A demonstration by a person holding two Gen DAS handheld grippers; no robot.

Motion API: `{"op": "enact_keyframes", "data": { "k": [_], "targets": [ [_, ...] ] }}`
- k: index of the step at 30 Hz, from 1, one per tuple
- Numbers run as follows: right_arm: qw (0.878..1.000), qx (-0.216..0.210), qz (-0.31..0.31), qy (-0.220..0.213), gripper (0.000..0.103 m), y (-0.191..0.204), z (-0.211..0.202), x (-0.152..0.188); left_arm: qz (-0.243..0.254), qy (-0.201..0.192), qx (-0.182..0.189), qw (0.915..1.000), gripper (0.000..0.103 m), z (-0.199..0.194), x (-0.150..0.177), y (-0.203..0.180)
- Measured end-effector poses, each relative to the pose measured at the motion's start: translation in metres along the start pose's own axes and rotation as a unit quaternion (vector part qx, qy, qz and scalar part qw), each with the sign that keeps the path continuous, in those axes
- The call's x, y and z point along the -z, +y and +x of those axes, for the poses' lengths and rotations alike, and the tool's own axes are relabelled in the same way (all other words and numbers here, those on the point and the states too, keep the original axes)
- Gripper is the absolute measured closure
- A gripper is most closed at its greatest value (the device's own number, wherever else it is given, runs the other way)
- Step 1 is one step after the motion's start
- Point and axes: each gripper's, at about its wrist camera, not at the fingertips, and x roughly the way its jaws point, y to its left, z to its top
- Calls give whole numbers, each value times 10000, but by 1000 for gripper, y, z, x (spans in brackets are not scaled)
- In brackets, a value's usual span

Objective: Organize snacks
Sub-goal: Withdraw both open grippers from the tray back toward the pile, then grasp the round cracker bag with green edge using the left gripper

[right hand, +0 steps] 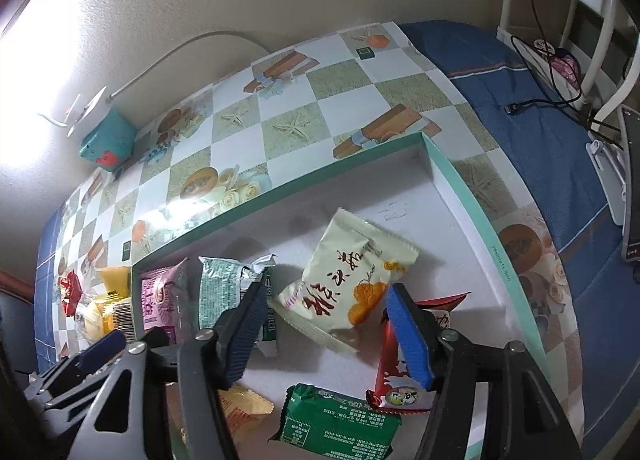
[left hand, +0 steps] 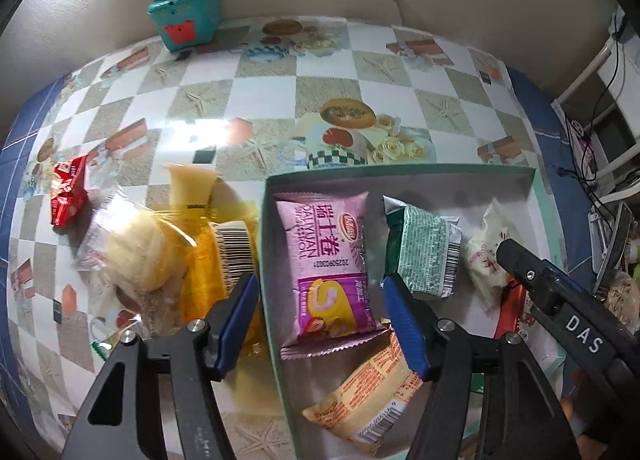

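The left gripper hangs over the box, jaws apart around the pink pack without pressing it; an orange pack lies at 6 o'clock. The right gripper is also spread, a cream pack loose between its fingers. Yellow packs and a red pack lie outside the box at 9 o'clock.

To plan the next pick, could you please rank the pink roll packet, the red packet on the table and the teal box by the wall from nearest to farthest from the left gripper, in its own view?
From the left gripper:
1. Pink roll packet, in the tray, between the open fingers.
2. Red packet, on the table, far left.
3. Teal box, against the wall.
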Motion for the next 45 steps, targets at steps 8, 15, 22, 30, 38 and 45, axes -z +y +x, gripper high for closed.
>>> {"op": "enact_keyframes", "data": {
  "k": [8, 15, 22, 30, 38, 45],
  "targets": [
    [9997, 150, -173, -42, 10, 7, -7, 6, -223, -260, -369, 9987, 16, -19, 3, 22],
    [9991, 200, -346, -136, 0, 16, -10, 18, -244, -345, -687, 9967, 8, -22, 11, 39],
    [9982, 210, -520, -212, 0, 29, -17, 33, -292, -535, -772, 9952, 3, -32, 18, 48],
    [9941, 455, -938, -314, 0, 53, -32, 42, -471, -816, -646, 9935, 2, -52, 24, 68],
    [9954, 97, -759, -578, 0, 73, -50, 48, -984, -1115, -464, 9878, 2, -80, 32, 107],
    [9947, 79, -799, -643, 0, 93, -49, 54, -1549, -1319, -308, 9786, 2, -93, 40, 149]
  ]
}}
